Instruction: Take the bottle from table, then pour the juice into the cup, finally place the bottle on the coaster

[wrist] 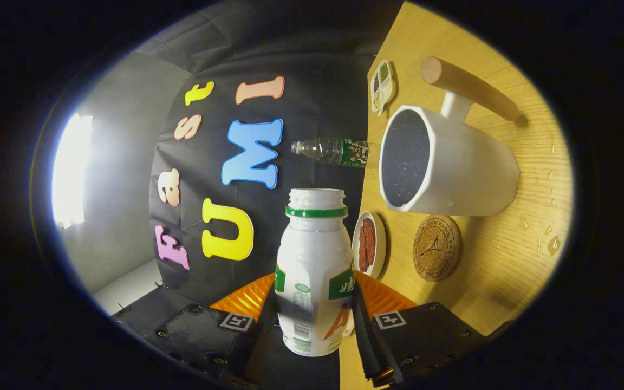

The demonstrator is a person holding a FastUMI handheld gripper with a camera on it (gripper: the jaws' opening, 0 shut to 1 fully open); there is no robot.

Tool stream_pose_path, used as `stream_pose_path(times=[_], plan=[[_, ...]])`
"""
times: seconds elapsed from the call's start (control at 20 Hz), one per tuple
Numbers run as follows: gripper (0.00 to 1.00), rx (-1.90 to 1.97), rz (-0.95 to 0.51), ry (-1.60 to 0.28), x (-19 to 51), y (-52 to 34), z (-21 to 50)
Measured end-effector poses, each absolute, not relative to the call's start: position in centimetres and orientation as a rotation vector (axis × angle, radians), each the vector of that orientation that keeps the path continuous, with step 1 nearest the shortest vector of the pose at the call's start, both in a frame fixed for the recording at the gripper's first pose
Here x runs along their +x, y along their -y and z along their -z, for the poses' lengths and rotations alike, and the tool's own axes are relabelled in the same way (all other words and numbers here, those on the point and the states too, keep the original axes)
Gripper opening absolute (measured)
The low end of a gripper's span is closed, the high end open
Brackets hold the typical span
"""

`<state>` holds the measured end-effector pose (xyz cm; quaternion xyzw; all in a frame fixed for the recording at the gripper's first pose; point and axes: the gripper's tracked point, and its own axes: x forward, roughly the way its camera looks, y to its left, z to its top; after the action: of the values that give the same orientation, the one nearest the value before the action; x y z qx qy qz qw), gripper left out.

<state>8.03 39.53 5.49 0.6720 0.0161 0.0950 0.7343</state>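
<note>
My tool (314,319) gripped the small white plastic bottle with the green neck ring (313,271) by its lower body, tilted towards the white speckled cup with a wooden handle (442,162), light, smooth and likely slippery, above the wooden table (507,260).

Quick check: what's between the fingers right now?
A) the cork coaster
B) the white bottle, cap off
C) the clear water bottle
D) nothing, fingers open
B: the white bottle with its open mouth and green neck ring sits clamped between both fingers; the coaster lies beyond them on the table, below the white cup.
</note>
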Motion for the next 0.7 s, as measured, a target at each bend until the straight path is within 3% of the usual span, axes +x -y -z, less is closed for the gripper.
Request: stream_pose_path(times=[0.7], plan=[[0.66,1.592,-0.201,-0.004,8.61,-38.86,-6.2]])
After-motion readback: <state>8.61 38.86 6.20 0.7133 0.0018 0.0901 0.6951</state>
